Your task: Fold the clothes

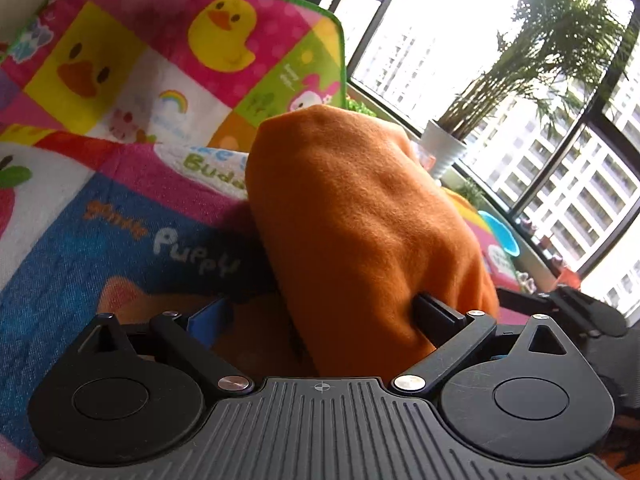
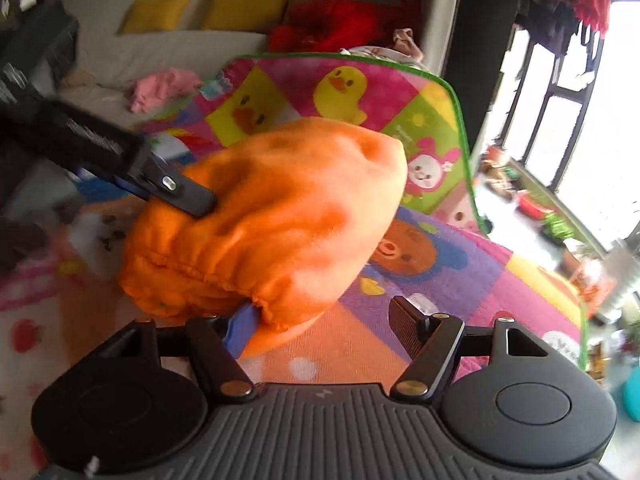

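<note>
An orange fleece garment (image 1: 360, 216) with a gathered elastic hem (image 2: 208, 264) is bunched and held up above a colourful play mat (image 1: 120, 220). In the left wrist view the cloth drapes over my left gripper (image 1: 324, 312), whose fingers stand wide apart with fabric between and over them. That left gripper also shows in the right wrist view (image 2: 188, 196), pressed into the garment's upper left. My right gripper (image 2: 324, 324) is open; its blue left finger pad (image 2: 242, 330) touches the hem, and its black right finger (image 2: 408, 328) is free.
The play mat (image 2: 420, 248) with duck and bear pictures has its far part folded upright. A sofa with yellow cushions (image 2: 240, 12) and red fabric lies behind. Large windows and a potted plant (image 1: 448, 148) are to the right.
</note>
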